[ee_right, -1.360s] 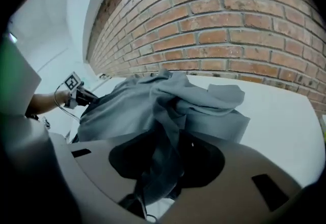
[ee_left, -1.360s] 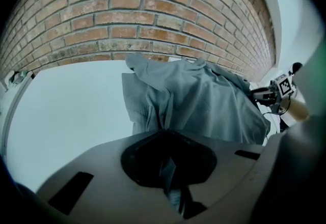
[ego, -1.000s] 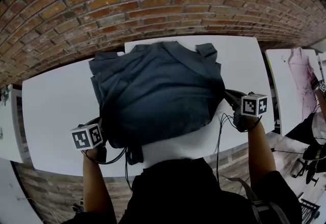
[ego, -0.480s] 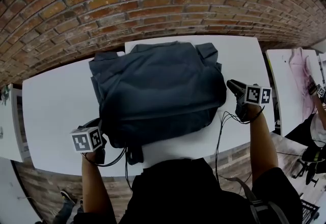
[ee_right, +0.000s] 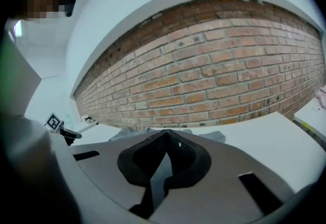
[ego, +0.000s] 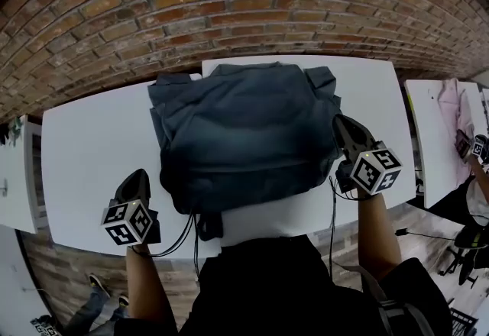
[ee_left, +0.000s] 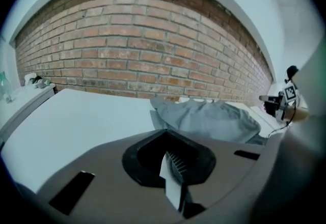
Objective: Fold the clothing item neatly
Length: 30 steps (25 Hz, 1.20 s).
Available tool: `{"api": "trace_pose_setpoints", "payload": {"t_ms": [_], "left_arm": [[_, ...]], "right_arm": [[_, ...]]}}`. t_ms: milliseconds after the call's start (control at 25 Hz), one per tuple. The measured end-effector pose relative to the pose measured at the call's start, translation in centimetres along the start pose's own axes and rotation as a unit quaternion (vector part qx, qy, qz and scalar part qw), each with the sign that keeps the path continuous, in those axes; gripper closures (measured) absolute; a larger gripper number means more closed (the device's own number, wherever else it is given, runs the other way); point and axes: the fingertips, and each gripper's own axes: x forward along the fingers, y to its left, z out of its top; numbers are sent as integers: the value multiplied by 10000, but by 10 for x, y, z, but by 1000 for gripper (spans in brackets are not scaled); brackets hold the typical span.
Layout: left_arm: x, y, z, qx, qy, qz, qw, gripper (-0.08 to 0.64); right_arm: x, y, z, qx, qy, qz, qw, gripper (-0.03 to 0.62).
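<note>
Two tongs show, and both are pressed together with nothing in them. The left tongs (ego: 137,176) sit at the lower left of the head view, over the white tabletop (ego: 92,151), near the lower left side of the dark blue-grey garment (ego: 244,136) but not on it. The right tongs (ego: 341,124) sit at the right, with their tip right at the garment's right side. I cannot tell if they touch the cloth.

The garment lies in the middle of the tabletop in a soft, puffy heap. Its far side reaches the back edge by the brick wall (ego: 191,14). Two small flaps stick out at its upper corners. It looks partly folded, but it is lumpy, not flat.

To do this step well, I think each pair of tongs should open, take one thin edge of cloth at a corner, and not grab the thick heap. Both sides should lift and move together, so the fold comes out straight. Then the cloth should be pressed flat.

No box, basket or bin shows, so nothing is held in one.
</note>
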Motion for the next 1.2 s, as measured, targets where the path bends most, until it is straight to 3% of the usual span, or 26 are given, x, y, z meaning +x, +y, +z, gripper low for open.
{"api": "trace_pose_setpoints", "payload": {"t_ms": [160,320,680,920,1080,1200], "left_arm": [[-33,-8,30,-148,-916,-238,9954,561],[-58,-15,42,53,-1377,-330,9899,561],[-103,-35,26,398,-1537,-714,9847,561],[-143,-56,3,434,-1580,-512,9852,561],[-185,-94,-23,474,-1697,-380,9836,561],[-219,-129,-56,452,-1707,-302,9838,561]], "right_arm": [[-31,34,19,-41,-706,-351,9969,591],[-72,64,25,129,-1152,-601,9914,591],[-143,125,-4,62,-1340,-814,9876,591],[-188,135,-4,-112,-1558,-485,9865,591],[-238,136,-30,-378,-1410,-248,9890,591],[-287,128,-51,-293,-1395,-74,9898,591]]}}
